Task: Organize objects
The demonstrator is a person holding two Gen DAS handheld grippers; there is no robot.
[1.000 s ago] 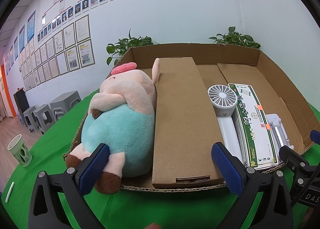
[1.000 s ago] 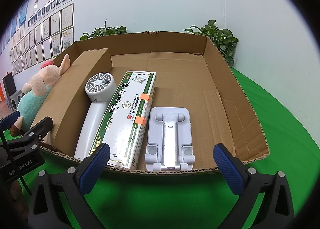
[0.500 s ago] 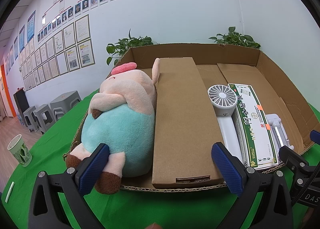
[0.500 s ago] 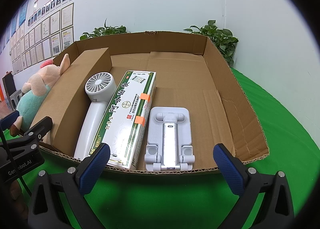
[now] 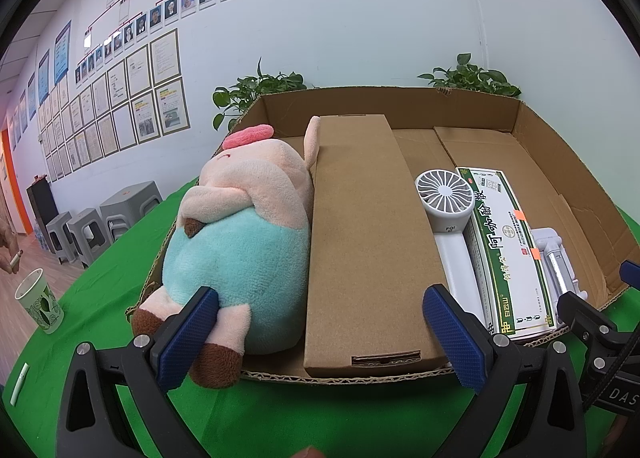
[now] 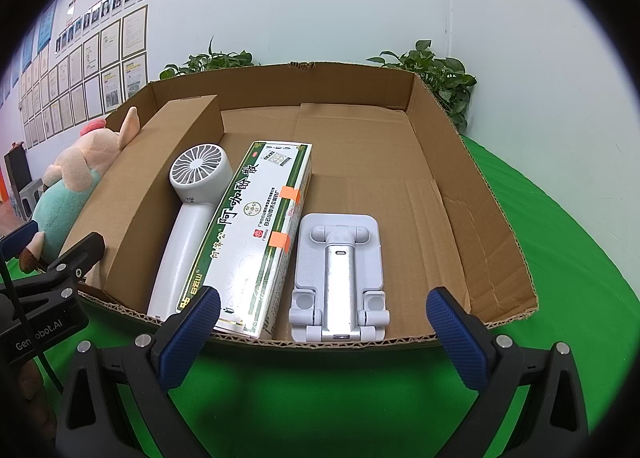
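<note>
Both the left hand-held gripper [image 5: 320, 332] and right hand-held gripper [image 6: 324, 332] hang wide open and empty at 6 o'clock of the cardboard tray [image 6: 472, 162], since the plush pig [image 5: 244, 242], long cardboard box [image 5: 364, 234], handheld fan [image 6: 192, 210], medicine box [image 6: 256, 238] and phone stand [image 6: 340, 278] lie packed side by side, lengthwise, probably to save room.

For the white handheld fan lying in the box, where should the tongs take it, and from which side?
Grip the handheld fan by its straight handle, coming down from above near the box's front edge. The handle is narrow and lies flat, but it sits tight between the long brown carton and the green-and-white carton, so finger room looks scarce. The round head looks too wide.
</note>
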